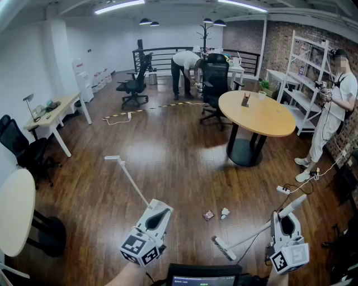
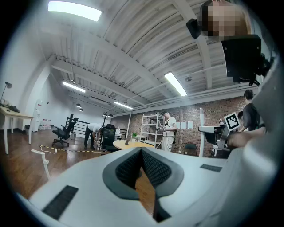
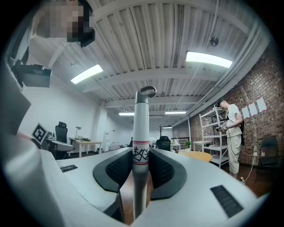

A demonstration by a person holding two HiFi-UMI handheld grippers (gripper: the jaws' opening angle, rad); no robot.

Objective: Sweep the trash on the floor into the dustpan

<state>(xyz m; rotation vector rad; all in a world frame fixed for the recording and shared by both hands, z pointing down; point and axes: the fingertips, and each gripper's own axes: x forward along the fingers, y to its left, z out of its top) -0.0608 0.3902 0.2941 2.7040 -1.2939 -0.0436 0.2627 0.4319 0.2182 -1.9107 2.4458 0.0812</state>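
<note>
Two trash bits (image 1: 208, 215) lie on the floor (image 1: 168, 151) at 12 o'clock from the broom (image 1: 222, 247), which the right gripper (image 1: 286, 219) clamps by the handle, seemingly ready to sweep. The left gripper (image 1: 158, 215) has its jaws together and empty, beside a white pole (image 1: 127, 179).

FLOOR: floor (image 1: 168, 162) of dark wood planks | WALLS: white wall (image 1: 33, 61) left, brick wall (image 1: 285, 44) right | LIGHT: strip lights (image 1: 119, 6) lit | FURNITURE: round table (image 1: 263, 114) mid-right; shelf unit (image 1: 306, 99) against brick wall; desk (image 1: 53, 114) along white wall; office chair (image 1: 134, 84) and railing (image 1: 162, 54) at far end
</note>
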